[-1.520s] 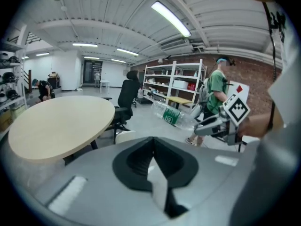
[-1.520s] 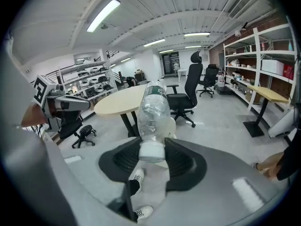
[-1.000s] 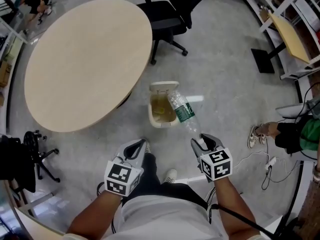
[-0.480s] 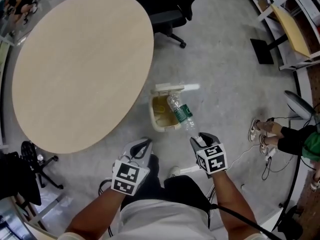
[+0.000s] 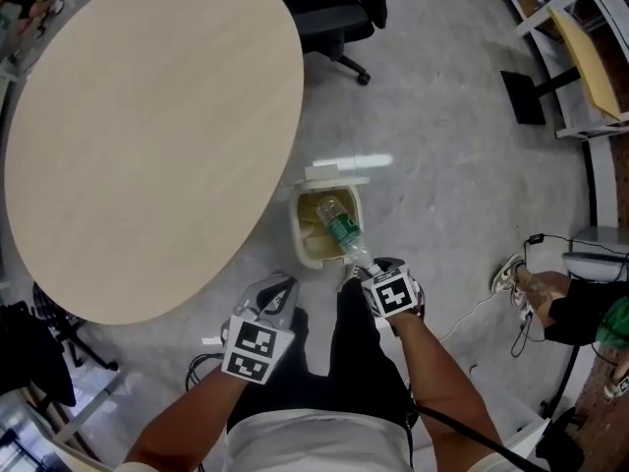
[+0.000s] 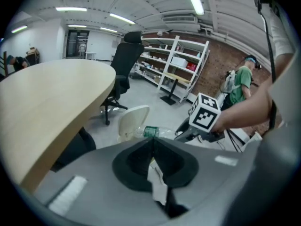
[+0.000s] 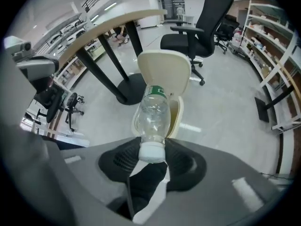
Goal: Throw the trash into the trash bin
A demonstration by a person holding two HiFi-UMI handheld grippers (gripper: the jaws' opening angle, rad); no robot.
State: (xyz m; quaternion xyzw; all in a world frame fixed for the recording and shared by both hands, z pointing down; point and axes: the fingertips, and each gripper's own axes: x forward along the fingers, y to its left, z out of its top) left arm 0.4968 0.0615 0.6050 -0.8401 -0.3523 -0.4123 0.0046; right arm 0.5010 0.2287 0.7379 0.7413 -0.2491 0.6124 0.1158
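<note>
Bottle (image 5: 341, 227) lowered over bin (image 5: 301, 232), in right gripper (image 5: 362, 266)

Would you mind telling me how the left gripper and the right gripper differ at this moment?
The right gripper is shut on a plastic bottle by its cap end; the left gripper has its jaws together on nothing. The right gripper is at the open bin's edge; the left gripper is further from it, above the floor. Both bear a marker cube.

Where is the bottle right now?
In the head view, the plastic bottle hangs above the open trash bin beside the round table, cap end pinched in the right hand-held gripper.
</note>
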